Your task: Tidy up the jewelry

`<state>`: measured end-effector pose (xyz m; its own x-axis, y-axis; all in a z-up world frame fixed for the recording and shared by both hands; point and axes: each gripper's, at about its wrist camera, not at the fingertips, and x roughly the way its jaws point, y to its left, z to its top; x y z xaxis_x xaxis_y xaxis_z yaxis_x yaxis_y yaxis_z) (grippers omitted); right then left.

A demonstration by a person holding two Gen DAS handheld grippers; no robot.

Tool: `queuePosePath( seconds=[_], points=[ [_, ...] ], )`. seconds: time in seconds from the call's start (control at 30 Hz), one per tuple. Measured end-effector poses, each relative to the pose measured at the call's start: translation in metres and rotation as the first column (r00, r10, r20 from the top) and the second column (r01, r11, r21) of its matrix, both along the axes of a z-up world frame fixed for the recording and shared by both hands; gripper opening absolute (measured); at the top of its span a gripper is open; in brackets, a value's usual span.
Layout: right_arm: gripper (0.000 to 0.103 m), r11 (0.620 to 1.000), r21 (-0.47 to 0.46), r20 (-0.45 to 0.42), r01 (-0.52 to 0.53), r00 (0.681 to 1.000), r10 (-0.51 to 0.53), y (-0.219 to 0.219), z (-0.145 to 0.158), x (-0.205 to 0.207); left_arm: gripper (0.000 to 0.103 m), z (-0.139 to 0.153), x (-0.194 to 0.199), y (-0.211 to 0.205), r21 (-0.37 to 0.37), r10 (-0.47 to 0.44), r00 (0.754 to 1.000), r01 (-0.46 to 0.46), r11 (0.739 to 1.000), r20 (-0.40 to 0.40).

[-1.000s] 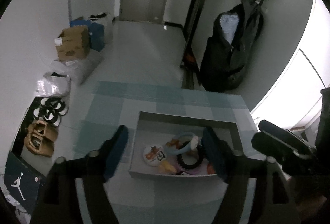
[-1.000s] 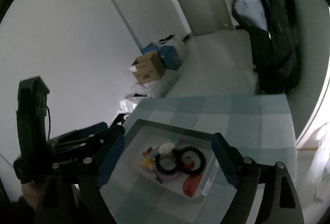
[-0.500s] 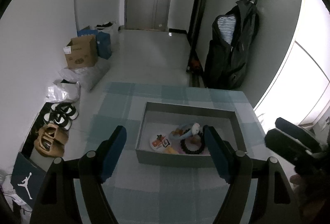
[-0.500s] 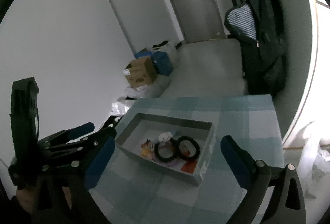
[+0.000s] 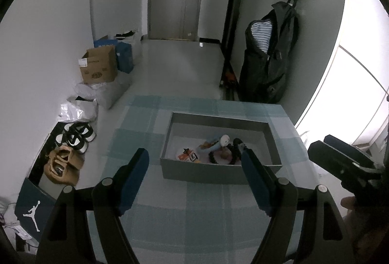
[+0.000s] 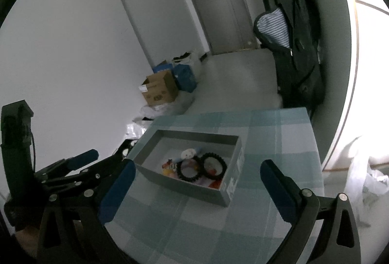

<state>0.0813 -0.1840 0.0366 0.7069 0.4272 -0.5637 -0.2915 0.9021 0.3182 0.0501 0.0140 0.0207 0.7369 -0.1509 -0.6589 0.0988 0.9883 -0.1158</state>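
Grey box (image 5: 220,172) of jewelry (image 5: 214,153), beyond spread, empty left fingers (image 5: 136,176)

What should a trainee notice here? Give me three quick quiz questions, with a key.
1. True or false: the left gripper holds a bracelet.
2. The black rings lie: A in the box, B on the cloth, C on the floor.
3. Fill in: both grippers, left and right, are ____.

Key: 1 false; 2 A; 3 open.
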Motion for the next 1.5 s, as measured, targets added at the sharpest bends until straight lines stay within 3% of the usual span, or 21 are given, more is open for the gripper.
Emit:
queuePosePath(
  seconds=[1.2, 1.5],
  points=[
    [0.103, 1.0, -0.011, 0.026, -0.008, 1.0, 0.009, 0.003, 0.002, -0.013, 0.075, 0.0, 0.0, -0.002, 0.004, 0.005, 1.0, -0.005, 1.0, -0.004],
    [0.103, 1.0, -0.01, 0.023, -0.004, 1.0, 0.004, 0.002, 0.003, -0.013, 0.075, -0.002, 0.002, 0.002, -0.035, 0.009, 1.0, -0.01, 0.999, -0.025]
  ],
)
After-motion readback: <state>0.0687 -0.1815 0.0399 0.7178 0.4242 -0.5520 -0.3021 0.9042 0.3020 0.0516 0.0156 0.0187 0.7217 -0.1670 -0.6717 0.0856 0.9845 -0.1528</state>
